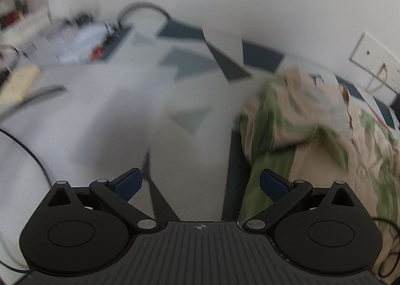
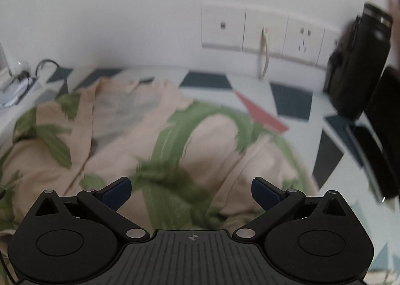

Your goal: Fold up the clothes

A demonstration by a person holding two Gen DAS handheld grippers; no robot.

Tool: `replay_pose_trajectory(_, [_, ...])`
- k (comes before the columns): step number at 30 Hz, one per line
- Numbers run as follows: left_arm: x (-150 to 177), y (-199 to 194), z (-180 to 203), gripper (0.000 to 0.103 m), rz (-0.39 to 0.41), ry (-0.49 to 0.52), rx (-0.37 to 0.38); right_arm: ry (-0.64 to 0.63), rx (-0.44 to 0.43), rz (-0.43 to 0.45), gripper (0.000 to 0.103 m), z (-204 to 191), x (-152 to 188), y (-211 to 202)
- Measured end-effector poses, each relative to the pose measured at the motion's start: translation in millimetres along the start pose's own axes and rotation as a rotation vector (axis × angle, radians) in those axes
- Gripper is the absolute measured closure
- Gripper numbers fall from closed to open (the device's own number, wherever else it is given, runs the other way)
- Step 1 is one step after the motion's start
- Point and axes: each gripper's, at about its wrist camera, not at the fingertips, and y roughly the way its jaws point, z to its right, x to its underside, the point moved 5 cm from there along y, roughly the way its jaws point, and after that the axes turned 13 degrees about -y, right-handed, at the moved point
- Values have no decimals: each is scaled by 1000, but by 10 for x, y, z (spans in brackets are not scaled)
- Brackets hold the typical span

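Observation:
A crumpled beige garment with green leaf print (image 2: 155, 140) lies in a heap on a table covered by a white cloth with dark geometric patches (image 2: 290, 100). In the left wrist view the same garment (image 1: 312, 130) sits to the right of my left gripper (image 1: 201, 185), which is open with nothing between its blue pads. My right gripper (image 2: 192, 191) hovers just above the near part of the garment, open and holding nothing. Both views are blurred by motion.
Wall sockets (image 2: 265, 32) with a dangling cord sit behind the table. A black object (image 2: 355, 65) stands at the right edge. Cluttered items and a cable (image 1: 87, 40) lie at the far left; a thin dark cable (image 1: 27, 152) crosses the near left.

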Motion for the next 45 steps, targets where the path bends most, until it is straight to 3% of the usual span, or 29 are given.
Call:
replay_pose_trajectory(4, [149, 27, 43, 1, -92, 41, 147, 61, 4, -60, 1, -92, 121, 112])
replay_pose_trajectory(7, [259, -31, 178, 1, -161, 113, 290, 76, 2, -37, 2, -197, 76, 59])
replay_pose_trajectory(12, [442, -128, 387, 9, -219, 226, 427, 24, -58, 43, 16, -475, -271, 30])
replay_pose_trajectory(16, [431, -112, 378, 9, -216, 248, 434, -62, -99, 18, 21, -792, -457, 247])
replay_pose_trajectory(22, [161, -31, 72, 8, -122, 166, 310, -130, -125, -70, 62, -1152, -506, 620])
replay_pose_trajectory(24, [82, -2, -36, 5, -88, 142, 264, -149, -145, -52, 99, -1200, -491, 576])
replay_pose_trajectory(31, [-13, 93, -56, 2, -53, 190, 222, -80, -142, 96, 102, -963, -602, 67])
replay_pose_trajectory(35, [-48, 162, 79, 2, -62, 208, 232, -27, -51, 144, 103, -645, -520, -297])
replay_pose_trajectory(40, [-94, 267, 309, 2, -54, 286, 225, 120, 26, 26, 103, -145, -36, -397])
replay_pose_trajectory(45, [-29, 371, 671, 2, -73, 412, 274, 176, 89, -65, 103, -40, 389, -245])
